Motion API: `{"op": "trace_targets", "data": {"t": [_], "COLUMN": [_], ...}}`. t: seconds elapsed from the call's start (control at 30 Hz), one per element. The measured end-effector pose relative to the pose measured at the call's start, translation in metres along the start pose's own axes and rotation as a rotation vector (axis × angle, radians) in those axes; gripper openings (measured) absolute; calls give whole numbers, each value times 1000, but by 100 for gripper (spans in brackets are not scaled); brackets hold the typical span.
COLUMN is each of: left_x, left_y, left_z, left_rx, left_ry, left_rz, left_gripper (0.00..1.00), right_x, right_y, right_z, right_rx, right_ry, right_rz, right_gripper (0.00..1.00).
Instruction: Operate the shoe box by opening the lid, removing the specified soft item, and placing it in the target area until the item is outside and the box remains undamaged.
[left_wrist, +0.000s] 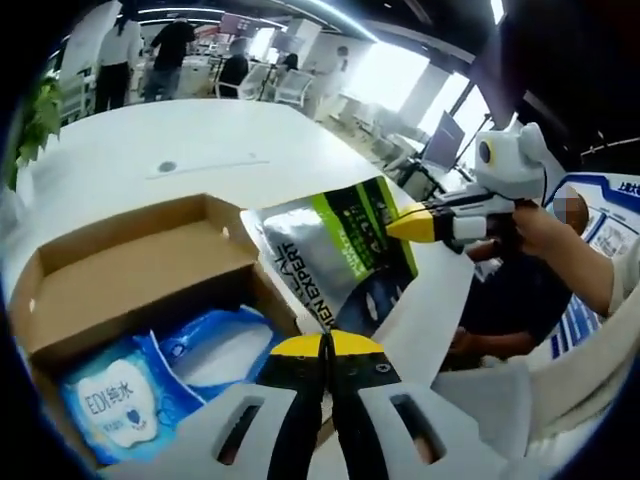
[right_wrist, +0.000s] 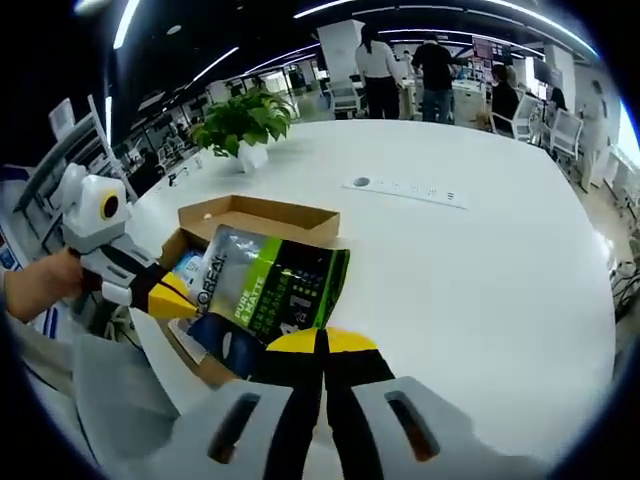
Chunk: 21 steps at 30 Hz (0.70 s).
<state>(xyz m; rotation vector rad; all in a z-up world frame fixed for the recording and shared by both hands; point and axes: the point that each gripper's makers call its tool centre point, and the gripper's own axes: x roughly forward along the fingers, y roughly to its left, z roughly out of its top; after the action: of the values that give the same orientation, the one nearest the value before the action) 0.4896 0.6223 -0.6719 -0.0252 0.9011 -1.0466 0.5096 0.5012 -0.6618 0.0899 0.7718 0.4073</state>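
Note:
The brown shoe box (left_wrist: 130, 270) (right_wrist: 262, 214) stands open on the white table, with a blue wipes pack (left_wrist: 120, 395) (right_wrist: 188, 268) inside. A silver, green and dark pouch (left_wrist: 340, 250) (right_wrist: 270, 285) is lifted over the box's near corner. My right gripper (right_wrist: 322, 342) (left_wrist: 405, 222) is shut on one edge of the pouch. My left gripper (left_wrist: 325, 345) (right_wrist: 180, 298) is shut at the lettered edge of the same pouch, just above the box wall. A white lid flap (left_wrist: 430, 300) (right_wrist: 150, 350) hangs beside the box.
The round white table (right_wrist: 480, 260) (left_wrist: 150, 140) stretches beyond the box, with a small cable port (right_wrist: 362, 183) (left_wrist: 167, 167). A potted plant (right_wrist: 240, 120) stands at its far edge. People and chairs (right_wrist: 400, 70) are further back. A hand (left_wrist: 535, 228) (right_wrist: 35, 285) holds each gripper.

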Motion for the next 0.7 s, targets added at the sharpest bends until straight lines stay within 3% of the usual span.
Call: {"op": "trace_targets", "data": {"t": [0.7], "left_x": [47], "left_y": [-8], "left_z": [7], "left_rx": [42], "left_ry": [71], "left_rz": [-24], "left_gripper": [0], "right_x": [6], "right_y": [-47], "right_z": [-18], "right_rx": [29], "right_ry": [59], "right_rz": [-53], "right_gripper": [0]}}
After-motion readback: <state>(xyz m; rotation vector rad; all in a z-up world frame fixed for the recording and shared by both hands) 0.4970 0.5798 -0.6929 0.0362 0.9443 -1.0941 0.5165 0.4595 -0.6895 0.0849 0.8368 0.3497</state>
